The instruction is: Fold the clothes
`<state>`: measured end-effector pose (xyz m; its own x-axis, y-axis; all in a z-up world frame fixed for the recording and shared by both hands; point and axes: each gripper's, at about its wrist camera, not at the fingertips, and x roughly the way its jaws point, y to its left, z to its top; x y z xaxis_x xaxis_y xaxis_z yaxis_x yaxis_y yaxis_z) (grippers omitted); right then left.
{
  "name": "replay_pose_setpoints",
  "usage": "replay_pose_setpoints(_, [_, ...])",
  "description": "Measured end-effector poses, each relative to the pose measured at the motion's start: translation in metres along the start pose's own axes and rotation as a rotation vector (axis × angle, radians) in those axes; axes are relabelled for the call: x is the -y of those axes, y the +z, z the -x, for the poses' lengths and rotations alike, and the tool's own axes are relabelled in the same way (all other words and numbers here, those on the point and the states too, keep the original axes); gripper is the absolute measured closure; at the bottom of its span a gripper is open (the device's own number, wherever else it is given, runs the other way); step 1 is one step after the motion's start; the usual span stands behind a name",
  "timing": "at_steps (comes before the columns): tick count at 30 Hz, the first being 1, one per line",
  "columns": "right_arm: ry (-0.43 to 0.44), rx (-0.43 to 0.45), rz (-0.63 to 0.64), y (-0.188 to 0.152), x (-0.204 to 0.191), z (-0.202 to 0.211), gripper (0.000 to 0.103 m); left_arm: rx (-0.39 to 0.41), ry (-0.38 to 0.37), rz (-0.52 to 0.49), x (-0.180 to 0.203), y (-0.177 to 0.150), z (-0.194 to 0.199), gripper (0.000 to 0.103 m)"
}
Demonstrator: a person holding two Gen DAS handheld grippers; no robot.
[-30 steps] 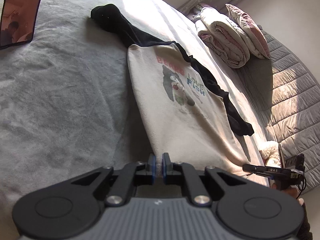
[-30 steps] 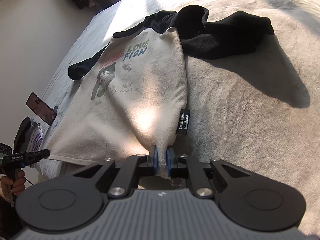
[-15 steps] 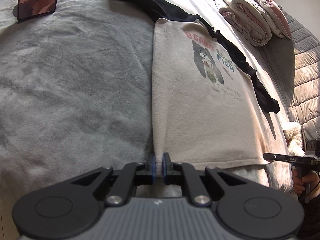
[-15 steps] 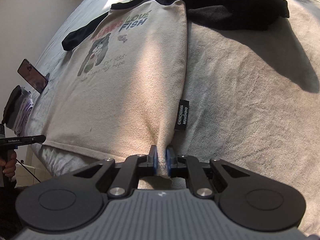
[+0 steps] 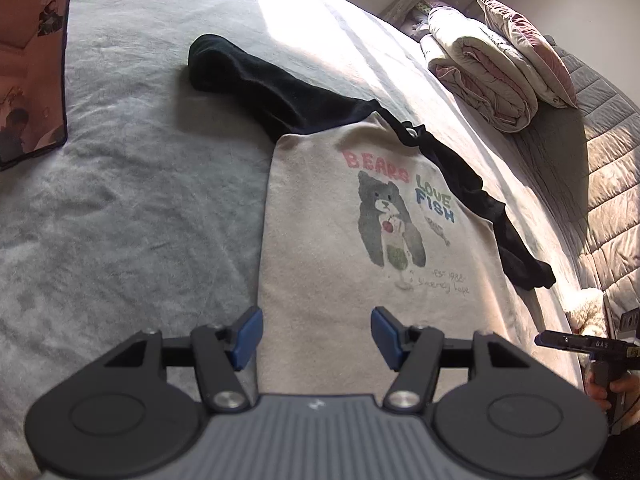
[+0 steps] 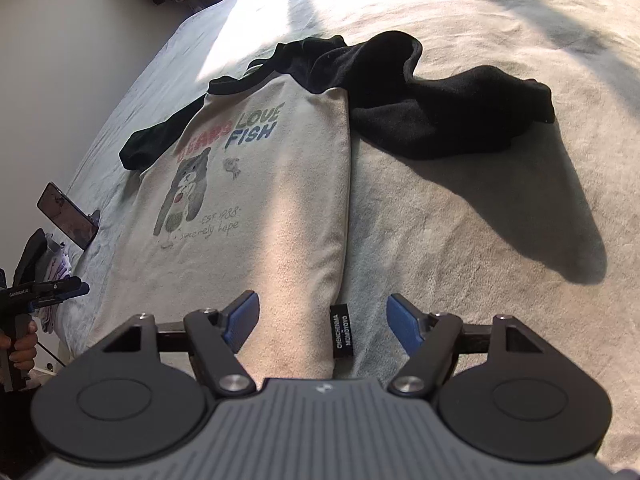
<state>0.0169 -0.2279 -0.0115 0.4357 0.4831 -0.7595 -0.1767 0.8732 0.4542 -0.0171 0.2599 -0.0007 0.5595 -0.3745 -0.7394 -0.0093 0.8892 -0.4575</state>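
On grey bed (image 5: 140, 208), cream shirt (image 5: 332, 272), both tools' jaws opening, shirt unpinched

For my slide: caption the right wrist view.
Right gripper, jaws opening, over the hem of a cream bear-print sweatshirt on the bed.

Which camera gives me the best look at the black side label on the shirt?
The right wrist view. The label sits at the shirt's near side edge, between the opening fingers of the right gripper, close enough to make out white lettering. The left wrist view shows the shirt's print and both black sleeves, but not the label.
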Motion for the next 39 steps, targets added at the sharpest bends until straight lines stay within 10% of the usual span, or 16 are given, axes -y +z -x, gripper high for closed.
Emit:
replay_pose_setpoints(19, [-0.083, 0.222, 0.117, 0.185, -0.033, -0.137, 0.029, 0.152, 0.314, -0.326, 0.037, 0.180, -0.179, 0.028])
replay_pose_setpoints(28, [-0.156, 0.248, 0.188, 0.200, -0.036, -0.207, 0.033, 0.035, 0.241, -0.410, 0.044, 0.204, -0.227, 0.039])
replay_pose_setpoints(34, [-0.188, 0.348, 0.326, 0.173, -0.041, -0.212, 0.050, -0.010, 0.115, -0.401, 0.049, 0.211, -0.235, 0.041])
replay_pose_setpoints(37, [-0.126, 0.333, 0.285, 0.177, -0.034, -0.206, 0.076, -0.006, 0.090, -0.378, 0.051, 0.215, -0.244, 0.042])
replay_pose_setpoints(39, [-0.119, 0.333, 0.261, 0.178, -0.029, -0.205, 0.088, -0.002, 0.084, -0.365, 0.053, 0.214, -0.246, 0.064])
